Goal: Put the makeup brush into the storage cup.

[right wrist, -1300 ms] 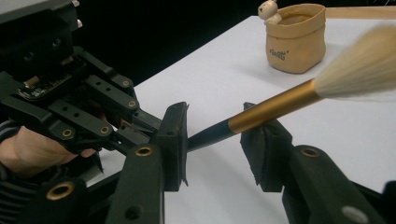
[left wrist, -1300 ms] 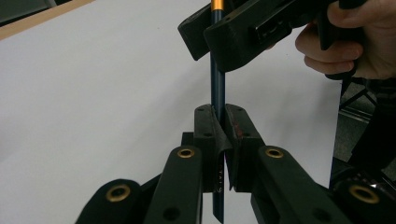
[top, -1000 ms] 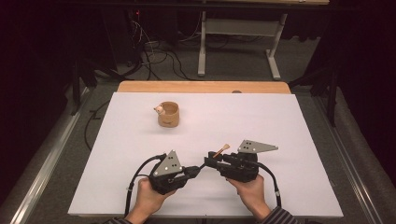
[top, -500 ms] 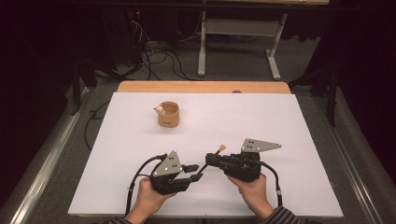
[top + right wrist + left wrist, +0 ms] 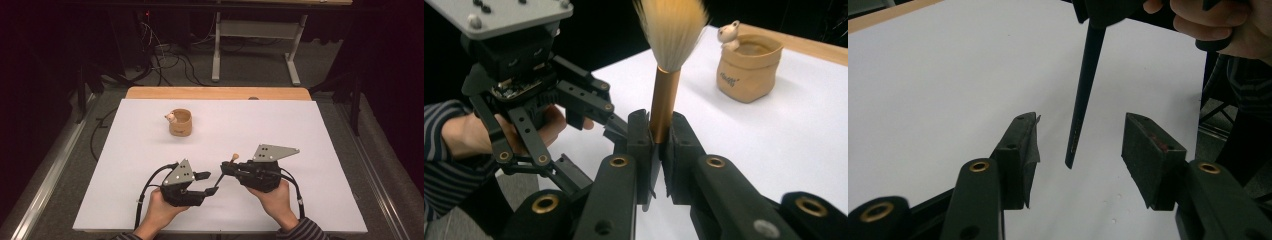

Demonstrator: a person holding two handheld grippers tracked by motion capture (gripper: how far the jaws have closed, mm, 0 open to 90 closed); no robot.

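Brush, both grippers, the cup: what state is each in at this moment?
Brush: clamped at its copper ferrule, bristles up, black handle tip hanging between the left gripper's jaws without touching them.
Right gripper: shut on the brush.
Left gripper: open, jaws either side of the handle tip.
Cup: upright on the table, apart from both grippers, small animal figure on its rim; contents cannot be told.

brush [image 5: 663, 95] bristle tips cropped, cup [image 5: 749, 65] lettering unreadable
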